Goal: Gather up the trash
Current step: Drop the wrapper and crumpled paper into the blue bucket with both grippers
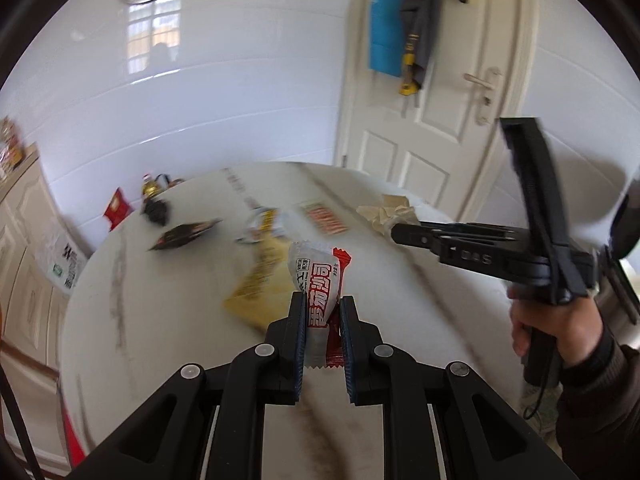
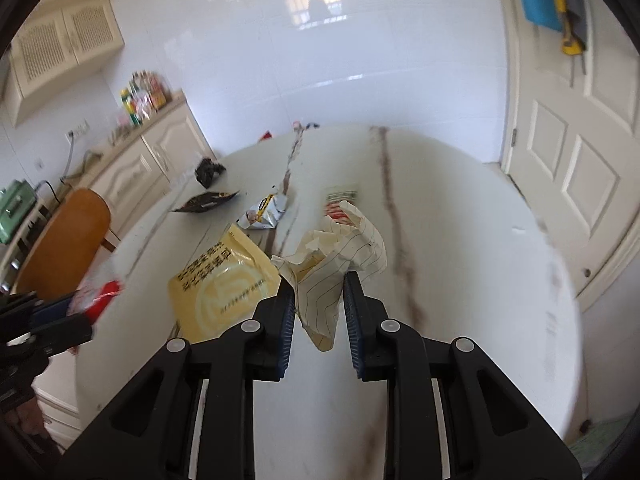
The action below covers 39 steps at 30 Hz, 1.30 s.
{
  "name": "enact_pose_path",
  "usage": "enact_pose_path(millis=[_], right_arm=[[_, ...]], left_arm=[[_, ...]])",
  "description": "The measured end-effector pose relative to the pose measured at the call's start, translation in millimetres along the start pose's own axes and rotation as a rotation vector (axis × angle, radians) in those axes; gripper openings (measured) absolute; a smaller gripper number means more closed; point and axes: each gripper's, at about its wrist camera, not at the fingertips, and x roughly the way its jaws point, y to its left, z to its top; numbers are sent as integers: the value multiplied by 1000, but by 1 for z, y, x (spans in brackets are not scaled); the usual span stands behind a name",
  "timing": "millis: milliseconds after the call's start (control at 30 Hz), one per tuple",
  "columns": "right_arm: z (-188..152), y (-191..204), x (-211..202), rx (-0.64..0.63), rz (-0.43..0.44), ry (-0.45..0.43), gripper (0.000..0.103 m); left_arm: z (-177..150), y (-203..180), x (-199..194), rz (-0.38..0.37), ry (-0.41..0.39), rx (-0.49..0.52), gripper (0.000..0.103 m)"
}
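Observation:
My left gripper [image 1: 323,300] is shut on a red and white snack wrapper [image 1: 320,276], which stands up between the pads above the round white marble table [image 1: 168,320]. My right gripper [image 2: 318,280] is shut on a crumpled sheet of lined paper [image 2: 340,252] that bulges out past its fingertips. The left wrist view shows that gripper [image 1: 396,234] in a person's hand at the right, its tips at the paper [image 1: 384,210]. In the right wrist view the left gripper [image 2: 86,320] appears blurred at the left edge with its wrapper [image 2: 100,292].
More trash lies on the table: a yellow pouch [image 2: 224,284], a silver and yellow packet [image 2: 266,212], a flat black wrapper [image 2: 204,201], a black crumpled wad [image 2: 208,171], a red and white packet [image 2: 340,200]. An orange chair [image 2: 64,236] stands left, a white door [image 2: 580,140] right.

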Motion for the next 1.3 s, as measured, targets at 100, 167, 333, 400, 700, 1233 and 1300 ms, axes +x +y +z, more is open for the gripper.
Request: enact_pose_path(millis=[100, 167, 333, 400, 700, 1233, 1300], right_arm=[[-16, -21, -51, 26, 5, -69, 22], [-30, -39, -88, 44, -10, -117, 22], [-66, -91, -165, 114, -66, -193, 22], [-86, -119, -193, 149, -105, -208, 22], [-155, -228, -218, 282, -224, -164, 22], [-222, -364, -87, 498, -130, 33, 23], [-225, -370, -77, 511, -116, 41, 23]], left_arm=[[10, -45, 9, -41, 1, 42, 12], [18, -76, 16, -74, 7, 72, 12], [34, -164, 43, -164, 28, 155, 12], [38, -207, 59, -208, 45, 194, 12], [39, -316, 195, -189, 209, 318, 13], [48, -368, 401, -35, 328, 297, 66], [41, -370, 396, -18, 326, 292, 71]])
